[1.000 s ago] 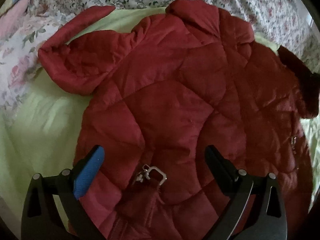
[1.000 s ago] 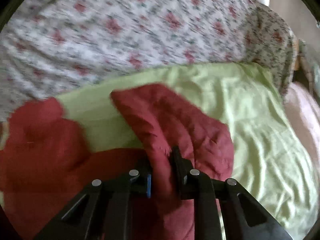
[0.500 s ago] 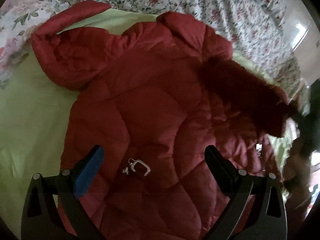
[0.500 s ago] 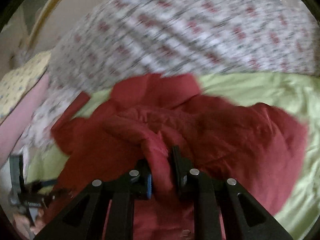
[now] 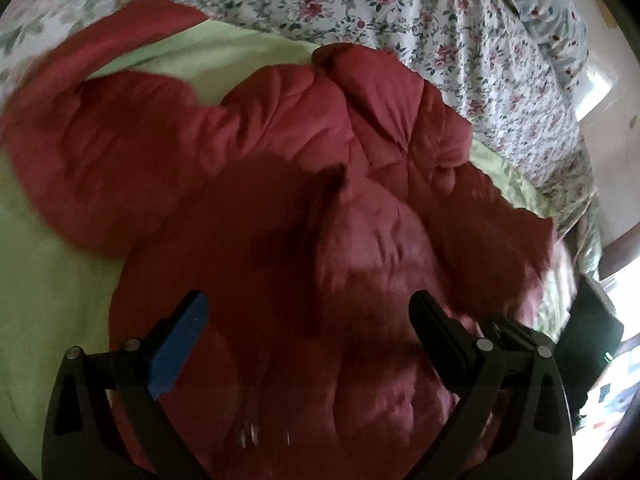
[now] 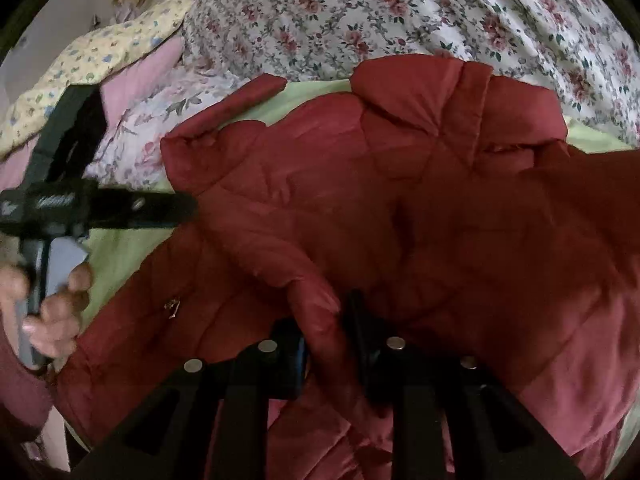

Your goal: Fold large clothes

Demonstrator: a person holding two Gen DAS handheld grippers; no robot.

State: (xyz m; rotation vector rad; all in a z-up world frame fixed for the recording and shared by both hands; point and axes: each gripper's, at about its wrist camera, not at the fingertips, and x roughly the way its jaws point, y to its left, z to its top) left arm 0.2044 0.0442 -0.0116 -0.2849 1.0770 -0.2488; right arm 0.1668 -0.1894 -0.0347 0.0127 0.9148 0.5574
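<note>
A red quilted jacket [image 5: 280, 140] [image 6: 400, 180] lies spread on a light green sheet [image 5: 48, 280], collar toward the far side. My right gripper [image 6: 326, 320] has the jacket's sleeve [image 6: 280, 240] between its fingers, pulled over the jacket body. Its jaws are opening, and the fabric still fills the gap between them. In the left wrist view that sleeve [image 5: 380, 260] lies across the middle of the jacket. My left gripper [image 5: 308, 300] stands open low over the jacket with nothing gripped. A hand [image 6: 52, 312] holds that left gripper [image 6: 60, 200] at the jacket's left edge.
A floral quilt [image 5: 440, 20] [image 6: 360, 12] is bunched along the far side of the bed. Pink [image 6: 152, 64] and yellow [image 6: 100, 48] pillows lie at the far left. The green sheet [image 6: 120, 248] shows bare to the left of the jacket.
The right gripper has swung leftward with the sleeve and brought it over the jacket body, covering the metal clasp. The left gripper has shifted sideways and tilted, still open.
</note>
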